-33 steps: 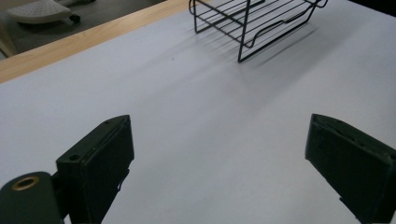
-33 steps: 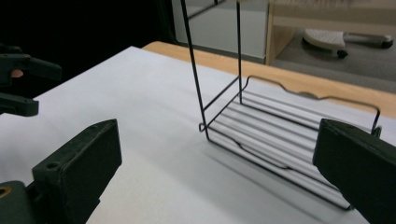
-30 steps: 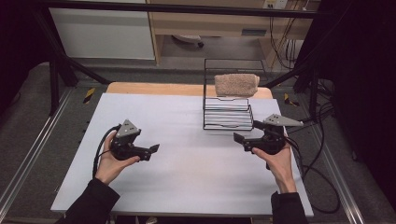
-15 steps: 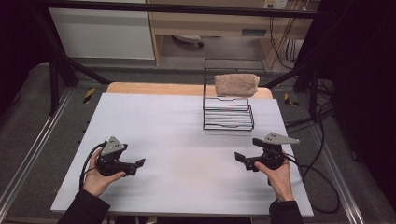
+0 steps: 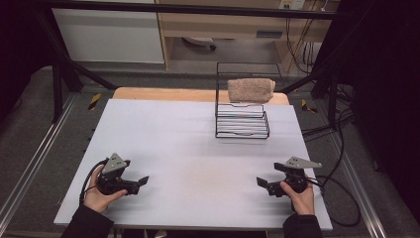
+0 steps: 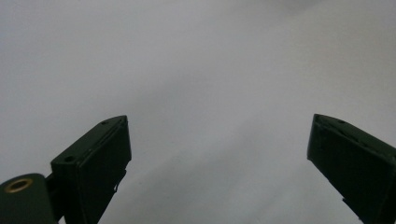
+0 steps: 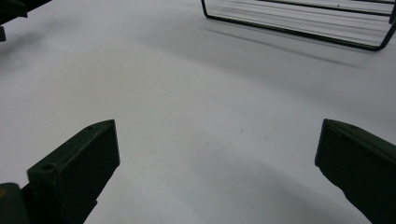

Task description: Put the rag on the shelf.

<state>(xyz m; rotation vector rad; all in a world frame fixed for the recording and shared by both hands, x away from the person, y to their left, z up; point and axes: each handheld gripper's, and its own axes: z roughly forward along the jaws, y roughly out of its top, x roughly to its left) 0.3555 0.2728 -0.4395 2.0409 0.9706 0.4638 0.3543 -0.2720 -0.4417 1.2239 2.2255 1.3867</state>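
White and bare across most of its top, the desk (image 5: 198, 148) fills the middle of the high view, with a strip of light wood showing along its far edge. A person's two hands come in from the near edge, each holding a black gripper.

The left gripper (image 5: 142, 181) sits near the front left corner of the desk, low over the surface, pointing toward the middle. Its fingers (image 6: 93, 158) are spread wide apart with nothing between them; in the left gripper view only plain white desk lies ahead of them.

The right gripper (image 5: 261, 183) sits near the front right corner, pointing left toward the middle. Its fingers (image 7: 79, 163) are also spread wide and hold nothing. A black cable trails from it off the right edge of the desk.

The two grippers are well apart from each other, on opposite sides of the desk.

A black wire rack (image 5: 242, 126) stands at the far right of the desk, well away from both grippers. In the right gripper view its lower frame (image 7: 299, 23) shows at the top edge. A folded beige towel (image 5: 251, 90) rests on the rack's upper level.
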